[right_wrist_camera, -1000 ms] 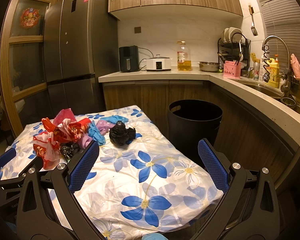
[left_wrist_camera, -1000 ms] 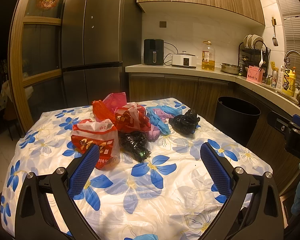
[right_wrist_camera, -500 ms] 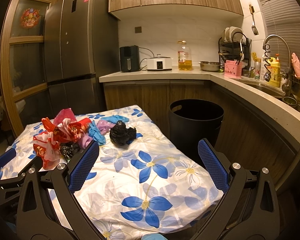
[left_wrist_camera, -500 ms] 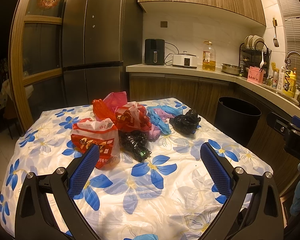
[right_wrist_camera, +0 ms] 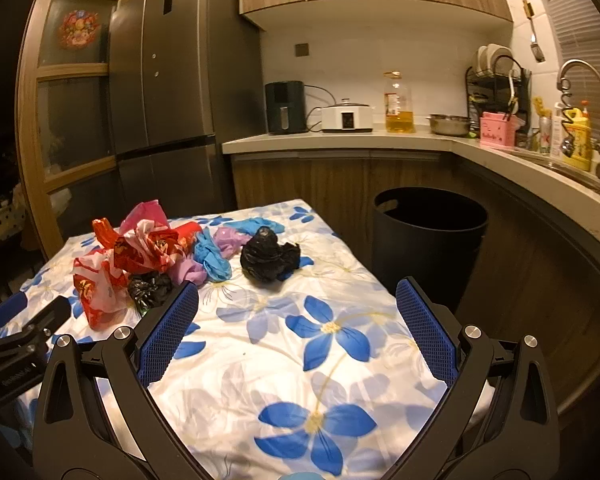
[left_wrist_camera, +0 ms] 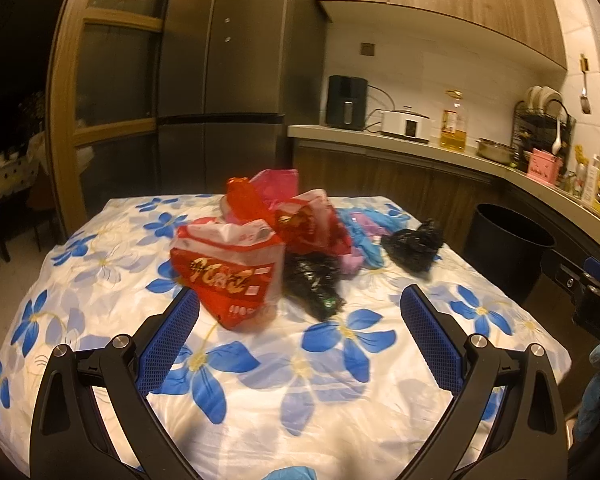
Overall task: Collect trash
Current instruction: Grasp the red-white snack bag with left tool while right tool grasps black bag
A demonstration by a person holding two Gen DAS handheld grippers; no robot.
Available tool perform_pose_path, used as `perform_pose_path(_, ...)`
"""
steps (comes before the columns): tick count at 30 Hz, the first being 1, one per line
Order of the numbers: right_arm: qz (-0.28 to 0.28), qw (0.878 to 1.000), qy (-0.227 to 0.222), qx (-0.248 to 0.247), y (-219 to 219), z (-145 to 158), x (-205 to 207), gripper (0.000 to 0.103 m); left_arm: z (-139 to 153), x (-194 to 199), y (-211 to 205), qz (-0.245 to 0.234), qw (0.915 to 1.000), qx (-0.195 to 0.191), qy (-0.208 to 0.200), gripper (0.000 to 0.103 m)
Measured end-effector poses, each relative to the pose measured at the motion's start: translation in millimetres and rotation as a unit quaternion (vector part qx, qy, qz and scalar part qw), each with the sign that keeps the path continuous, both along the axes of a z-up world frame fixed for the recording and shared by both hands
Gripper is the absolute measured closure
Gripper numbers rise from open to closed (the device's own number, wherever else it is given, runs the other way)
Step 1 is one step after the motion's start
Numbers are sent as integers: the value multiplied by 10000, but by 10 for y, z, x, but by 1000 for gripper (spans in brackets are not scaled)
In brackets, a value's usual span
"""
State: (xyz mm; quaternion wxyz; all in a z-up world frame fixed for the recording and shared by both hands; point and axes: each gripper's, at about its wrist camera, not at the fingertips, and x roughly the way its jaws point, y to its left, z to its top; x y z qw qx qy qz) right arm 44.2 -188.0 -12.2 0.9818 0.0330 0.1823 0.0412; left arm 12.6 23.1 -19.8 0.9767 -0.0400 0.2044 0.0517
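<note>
A heap of crumpled bags lies on the flowered table (left_wrist_camera: 260, 400). A red and white bag (left_wrist_camera: 230, 276) is nearest the left gripper, with a black bag (left_wrist_camera: 314, 284) beside it, red bags (left_wrist_camera: 300, 220) behind, blue and purple bags (left_wrist_camera: 364, 232) and another black bag (left_wrist_camera: 414, 246) to the right. My left gripper (left_wrist_camera: 300, 320) is open and empty, just short of the red and white bag. My right gripper (right_wrist_camera: 296, 320) is open and empty above the table, short of the black bag (right_wrist_camera: 270, 256). The black bin (right_wrist_camera: 428, 236) stands on the floor right of the table.
A kitchen counter (right_wrist_camera: 380, 138) runs behind and to the right, with an air fryer, cooker, oil bottle and dish rack. A tall fridge (left_wrist_camera: 236, 72) stands behind the table. The left gripper's body (right_wrist_camera: 16, 344) shows at the left edge of the right wrist view.
The left gripper has moved forward, closer to the red and white bag. The right gripper has moved slightly forward toward the black bag. Both stay open.
</note>
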Motion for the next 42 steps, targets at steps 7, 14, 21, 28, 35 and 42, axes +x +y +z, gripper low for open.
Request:
perform_pose_path(7,230,9996,-116,91,76,-122,367,6,-104,243,244,457,9989,-1,75,6)
perform_pose_path(14,410,9990,128,150,146,-250,702,8,-186,663,325,798,9962,175,301,12)
perform_pose_path(21,582,9979,247,131,209,-345,937,8,-316,1010,382,800,9935,164,788,51)
perform_pose_path(28,1041,9936,377,232,402,-424,1025,16,-432,1002,473,746,9924,-63,981,95)
perform_pose_path(35,1889,9793,605,399,839,-548,1015,32,-289,653,569,920,9942,-223,505,101)
perform_pose_path(42,2456,9643,904,394,1313,-671,1086,49,-170,452,739,1089,9929,-384,296,101)
